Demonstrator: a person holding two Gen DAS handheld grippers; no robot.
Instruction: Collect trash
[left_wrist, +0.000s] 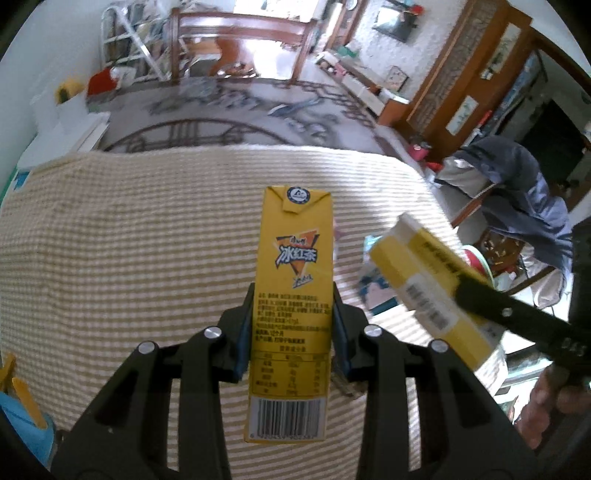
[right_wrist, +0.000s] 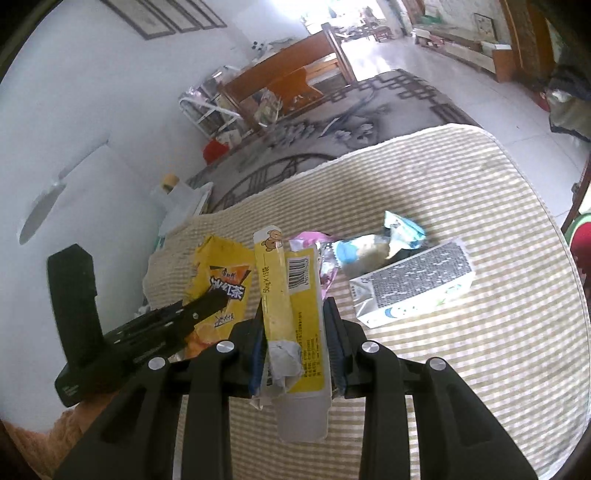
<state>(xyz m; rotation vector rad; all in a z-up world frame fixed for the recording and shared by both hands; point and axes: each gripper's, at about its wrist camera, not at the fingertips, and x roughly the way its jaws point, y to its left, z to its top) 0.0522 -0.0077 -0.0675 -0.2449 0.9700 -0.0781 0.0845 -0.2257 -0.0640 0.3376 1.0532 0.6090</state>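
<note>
Trash is held in both tools above a table (right_wrist: 480, 206) covered with a beige-and-white checked cloth. Left tool (left_wrist: 293, 328) is clenched on a yellow iced-tea carton (left_wrist: 293, 258); both blue-lined pads press the carton's side walls at mid-height, with the folded top pointing away from the camera and the barcode end nearest it. Right tool (right_wrist: 295, 339) is clenched on a flattened yellow-and-white box (right_wrist: 295, 295) that bears a small bear print near its far end and a barcode on one panel; its torn near end projects below the pads. In the left wrist view, the same box (left_wrist: 424, 280) appears to the right of the carton, held off the cloth by one black finger. In the right wrist view, the carton (right_wrist: 218, 284) appears to the left of the box, gripped by the black left tool. Three items lie on the cloth beyond the right tool: a white milk carton (right_wrist: 413, 288) on its side with a dark patterned panel facing up, a crumpled blue-and-white wrapper (right_wrist: 380, 243) just behind it, and a pink wrapper (right_wrist: 321, 254) beside the held box.
</note>
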